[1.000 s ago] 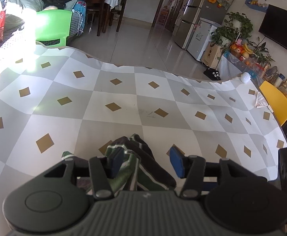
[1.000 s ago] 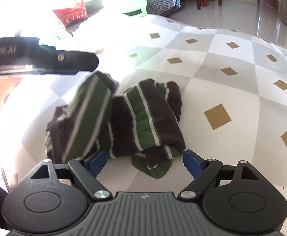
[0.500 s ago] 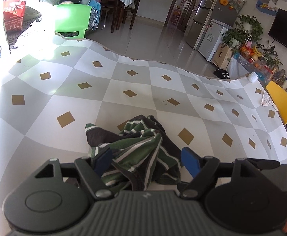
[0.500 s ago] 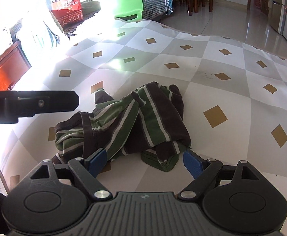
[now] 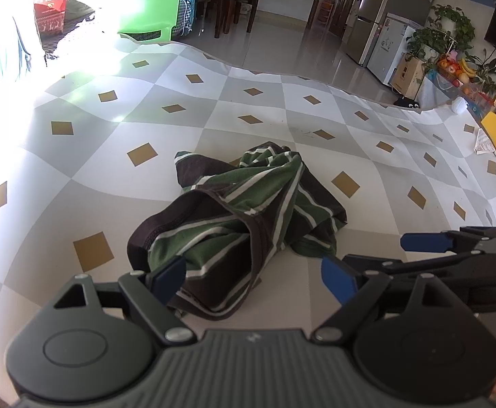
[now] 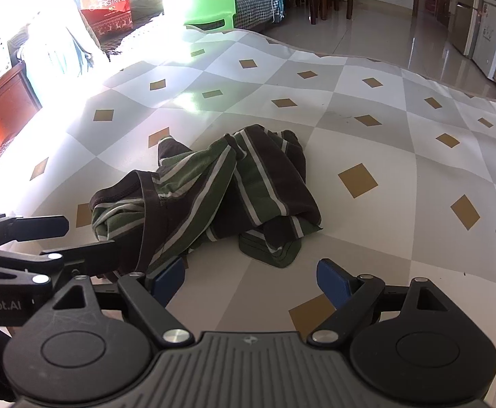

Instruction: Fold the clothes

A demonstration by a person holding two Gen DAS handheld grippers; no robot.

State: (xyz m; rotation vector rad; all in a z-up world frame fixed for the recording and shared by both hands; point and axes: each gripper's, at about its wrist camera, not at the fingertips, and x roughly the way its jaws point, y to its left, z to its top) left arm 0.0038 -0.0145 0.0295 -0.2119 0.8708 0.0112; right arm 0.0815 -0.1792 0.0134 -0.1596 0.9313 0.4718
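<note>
Both tools, left tool (image 5: 253, 277) and right tool (image 6: 250, 277), gape wide over the crumpled striped garment (image 5: 244, 210) mid-surface; the left has just been opening. Grabbing bunched layers could fold the tangle in.

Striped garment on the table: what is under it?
The crumpled striped garment lies on the checked tablecloth, which shows all around it. Whether anything else sits beneath the heap cannot be seen; the folds cover that spot.
</note>
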